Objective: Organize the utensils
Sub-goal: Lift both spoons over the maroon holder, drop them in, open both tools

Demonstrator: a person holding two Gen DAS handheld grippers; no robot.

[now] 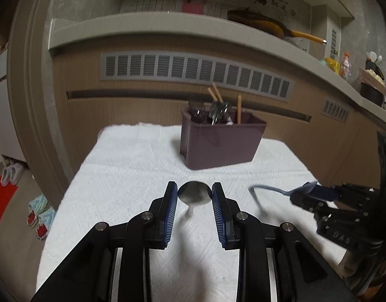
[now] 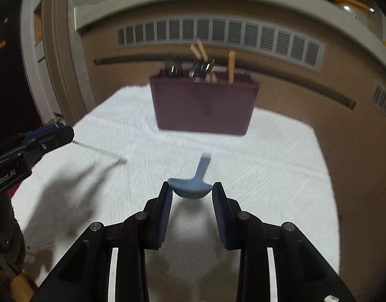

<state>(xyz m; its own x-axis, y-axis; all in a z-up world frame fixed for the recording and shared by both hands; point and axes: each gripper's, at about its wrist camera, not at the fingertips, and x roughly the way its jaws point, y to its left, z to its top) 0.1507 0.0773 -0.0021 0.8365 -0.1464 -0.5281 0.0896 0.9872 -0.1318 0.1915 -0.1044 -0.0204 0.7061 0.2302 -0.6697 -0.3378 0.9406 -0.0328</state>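
Observation:
My left gripper (image 1: 195, 194) is shut on a metal spoon (image 1: 195, 193) by its bowl, held above the white cloth (image 1: 122, 166); its handle hangs down. In the right wrist view that gripper (image 2: 64, 133) shows at the left with the spoon's handle (image 2: 100, 151) sticking out. My right gripper (image 2: 192, 190) is shut on a blue spoon (image 2: 190, 188) by its bowl, handle pointing forward. It shows in the left wrist view (image 1: 300, 193) at the right with the blue spoon (image 1: 271, 188). A purple utensil holder (image 1: 218, 141) (image 2: 203, 105) stands ahead, holding chopsticks and metal utensils.
Wooden cabinets with vent grilles (image 1: 193, 70) stand behind the table. A counter above holds a pan with a yellow handle (image 1: 281, 30) and small items at the right. Slippers (image 1: 39, 214) lie on the floor to the left.

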